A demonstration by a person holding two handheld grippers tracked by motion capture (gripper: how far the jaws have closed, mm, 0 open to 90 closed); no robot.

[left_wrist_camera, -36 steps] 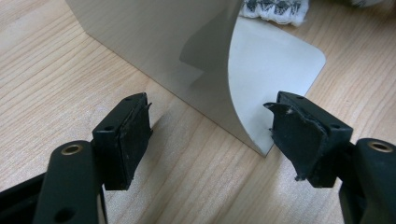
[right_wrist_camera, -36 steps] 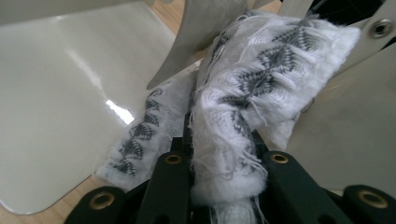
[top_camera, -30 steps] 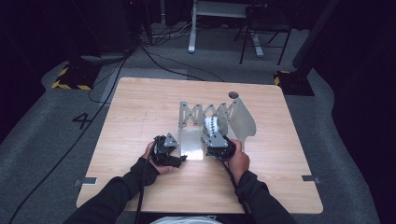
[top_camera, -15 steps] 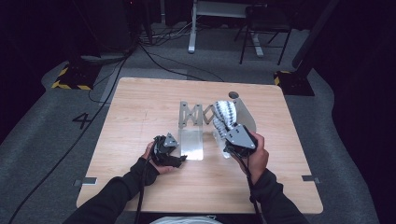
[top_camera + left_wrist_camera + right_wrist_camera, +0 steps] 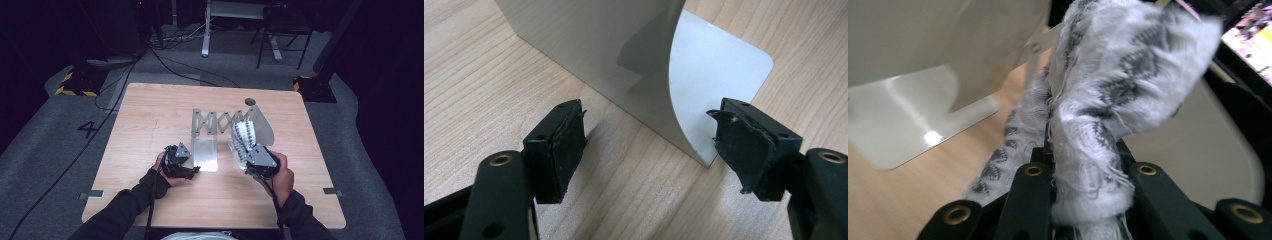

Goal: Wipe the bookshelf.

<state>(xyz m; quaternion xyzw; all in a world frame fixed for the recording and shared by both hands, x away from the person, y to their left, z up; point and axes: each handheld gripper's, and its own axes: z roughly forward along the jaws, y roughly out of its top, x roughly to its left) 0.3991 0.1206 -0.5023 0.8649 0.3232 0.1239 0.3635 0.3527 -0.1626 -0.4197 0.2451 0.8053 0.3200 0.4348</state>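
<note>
1. Cloth [image 5: 243,136], white with a grey zigzag pattern, is pinched in the right hand-held gripper [image 5: 250,159] and hangs above the counter [image 5: 150,110], between the two end plates of a metal rack.
2. In the right gripper view the cloth [image 5: 1098,120] bunches up thickly between the two black jaws, which are pressed tight on its fuzzy folds; loose threads stick out at the edge.
3. The rack [image 5: 220,122] is an extending metal piece with a scissor-like lattice in the middle, a flat plate [image 5: 205,154] lying toward the left and a rounded upright plate [image 5: 264,126] toward the right.
4. The right hand [image 5: 280,172] holds its hand-held gripper tilted, lifted off the counter, just in front of the rounded plate.
5. The left hand-held gripper [image 5: 192,169] rests low at the near edge of the flat plate, with the left hand [image 5: 167,167] behind it.
6. In the left gripper view its jaws stand spread wide apart, with nothing between the pads; the curved corner of the plate [image 5: 694,100] lies ahead, between the two jaws, and the right pad [image 5: 744,145] sits just beside the plate's edge.
7. A small dark round spot [image 5: 249,101] shows on the counter beyond the rack.
</note>
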